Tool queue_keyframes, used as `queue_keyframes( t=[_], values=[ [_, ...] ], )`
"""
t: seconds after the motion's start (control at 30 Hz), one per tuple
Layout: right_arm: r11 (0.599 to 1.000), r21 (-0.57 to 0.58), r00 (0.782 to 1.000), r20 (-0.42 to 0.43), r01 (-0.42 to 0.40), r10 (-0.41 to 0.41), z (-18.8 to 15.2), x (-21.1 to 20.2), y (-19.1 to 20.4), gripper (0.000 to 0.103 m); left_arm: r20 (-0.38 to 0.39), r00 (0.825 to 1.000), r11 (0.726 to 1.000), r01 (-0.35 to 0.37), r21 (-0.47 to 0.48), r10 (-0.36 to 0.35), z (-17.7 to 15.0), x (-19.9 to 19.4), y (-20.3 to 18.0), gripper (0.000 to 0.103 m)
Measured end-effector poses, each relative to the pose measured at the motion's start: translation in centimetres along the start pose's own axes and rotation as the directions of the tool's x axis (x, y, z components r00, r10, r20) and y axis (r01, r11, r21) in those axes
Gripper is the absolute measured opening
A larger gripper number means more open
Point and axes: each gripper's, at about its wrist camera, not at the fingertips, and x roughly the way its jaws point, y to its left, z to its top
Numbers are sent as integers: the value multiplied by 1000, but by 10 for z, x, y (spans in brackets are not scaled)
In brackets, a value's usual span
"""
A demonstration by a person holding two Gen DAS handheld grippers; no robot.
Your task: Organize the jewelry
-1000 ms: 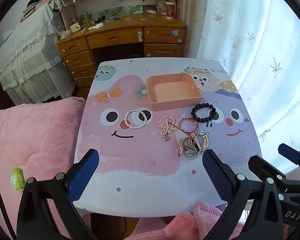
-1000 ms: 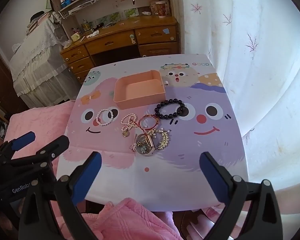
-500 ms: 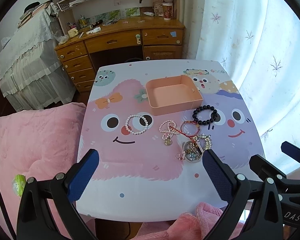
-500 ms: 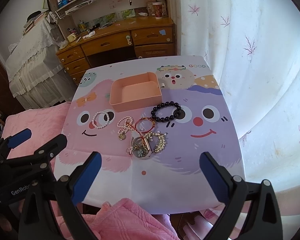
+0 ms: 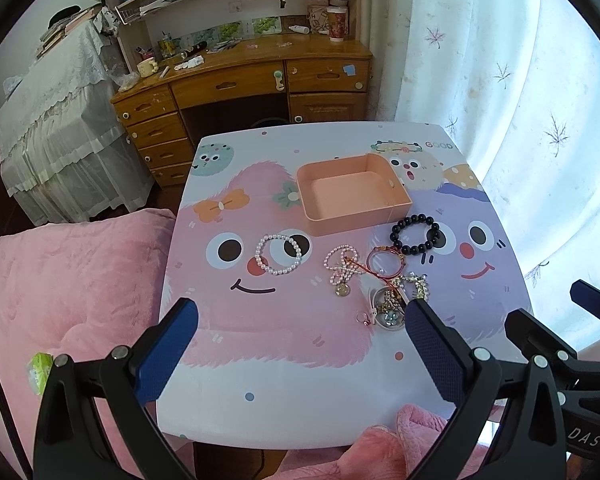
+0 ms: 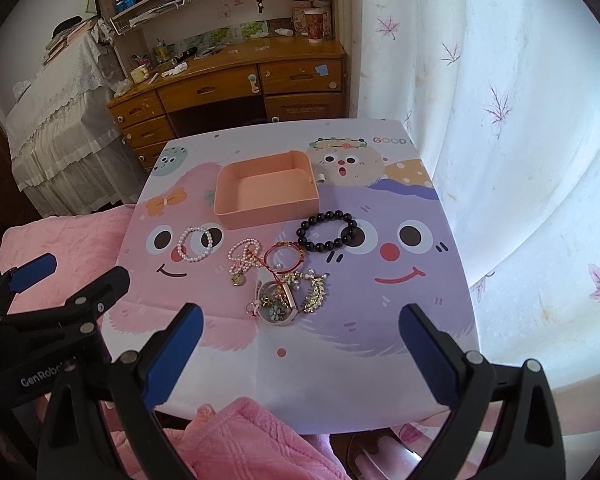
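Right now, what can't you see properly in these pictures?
- Jewelry pile: in the right wrist view the pieces overlap, so I can't count them; in the left wrist view the left gripper finger covers its near edge.
- Box: its near wall hides the floor strip behind it in both views.
- Table: the pink blanket hides its near edge.
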Motion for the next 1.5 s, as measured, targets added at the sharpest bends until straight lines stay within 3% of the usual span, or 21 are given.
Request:
queue_keyframes(
  t=[0.37, 0.83, 1.5],
  values=[
    [1000, 11, 1000, 8, 15, -15, 1, -1, 0, 99, 33, 999, 998, -33, 60, 31, 9, -1, -2, 102],
    [1000, 6, 1000, 8, 15, -15, 3, -1, 2, 99, 34, 999, 997, -39, 61, 37, 12, -2, -5, 102],
    [1000, 8, 1000, 17, -10, 10, 3, -1, 29, 99, -34, 999, 998, 26, 53, -24, 14, 18, 18, 102]
  ],
)
